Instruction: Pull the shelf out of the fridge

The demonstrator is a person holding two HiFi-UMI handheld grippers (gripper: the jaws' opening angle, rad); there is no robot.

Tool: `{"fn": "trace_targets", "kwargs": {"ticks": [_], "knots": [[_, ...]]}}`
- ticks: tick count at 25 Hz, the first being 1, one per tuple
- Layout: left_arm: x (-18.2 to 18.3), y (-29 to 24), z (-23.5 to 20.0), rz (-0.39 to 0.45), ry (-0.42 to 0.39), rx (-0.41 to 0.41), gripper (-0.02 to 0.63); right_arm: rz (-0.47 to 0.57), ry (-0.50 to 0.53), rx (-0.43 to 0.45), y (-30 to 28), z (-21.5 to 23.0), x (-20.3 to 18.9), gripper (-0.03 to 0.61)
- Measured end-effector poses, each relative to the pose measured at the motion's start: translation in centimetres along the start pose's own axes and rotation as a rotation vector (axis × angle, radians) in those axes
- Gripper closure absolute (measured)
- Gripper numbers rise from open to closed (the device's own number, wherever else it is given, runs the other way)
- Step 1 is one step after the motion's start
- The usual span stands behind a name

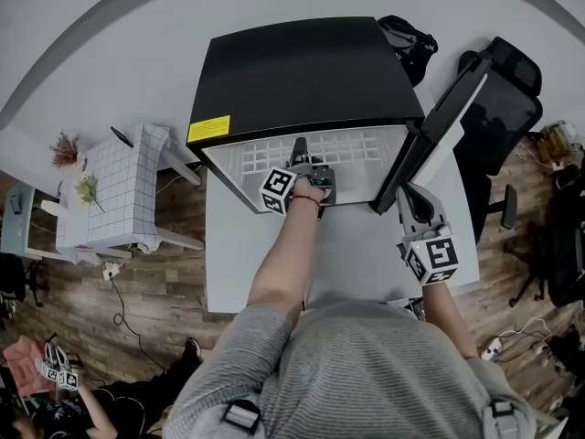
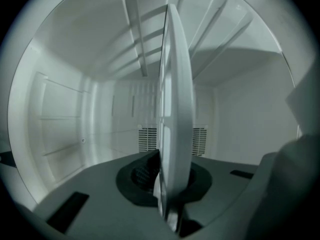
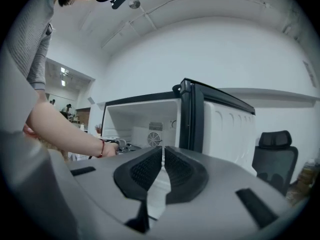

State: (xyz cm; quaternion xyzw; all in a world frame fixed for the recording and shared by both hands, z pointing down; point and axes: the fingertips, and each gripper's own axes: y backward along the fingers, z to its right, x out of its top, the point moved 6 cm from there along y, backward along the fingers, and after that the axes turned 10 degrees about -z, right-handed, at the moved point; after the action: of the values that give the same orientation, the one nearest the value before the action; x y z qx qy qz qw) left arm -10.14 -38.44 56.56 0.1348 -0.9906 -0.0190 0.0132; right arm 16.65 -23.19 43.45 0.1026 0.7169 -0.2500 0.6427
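Our left tongs (image 2: 171, 181) grip the white shelf (image 2: 176, 104) edge-on, plain only in their view; the head view alone places our right tongs (image 1: 411, 204), clenched empty, lower right beside the fridge door (image 1: 446, 122).

A black office chair (image 1: 512, 99) and a tiled side table (image 1: 123, 176) bearing flowers (image 1: 87, 190) stand on wooden floor (image 1: 137, 309).

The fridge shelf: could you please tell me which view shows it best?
The head view: the shelf shows its white grid in the fridge. The left gripper view sees it edge-on between the jaws; the right gripper view barely shows it.
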Motion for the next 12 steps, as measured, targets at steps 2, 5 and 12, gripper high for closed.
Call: {"fn": "trace_targets", "kwargs": {"ticks": [2,5,12], "knots": [[0.0,0.0,0.0,-0.002,0.002,0.004,0.577,-0.001,-0.023,-0.070,0.2,1.1,0.3,0.565],[0.1,0.0,0.0,-0.004,0.002,0.007,0.577,-0.011,-0.064,-0.146,0.1,2.5,0.4,0.564],[0.2,0.0,0.1,-0.006,0.001,0.003,0.577,-0.025,-0.066,-0.169,-0.7,2.6,0.8,0.565]]}}
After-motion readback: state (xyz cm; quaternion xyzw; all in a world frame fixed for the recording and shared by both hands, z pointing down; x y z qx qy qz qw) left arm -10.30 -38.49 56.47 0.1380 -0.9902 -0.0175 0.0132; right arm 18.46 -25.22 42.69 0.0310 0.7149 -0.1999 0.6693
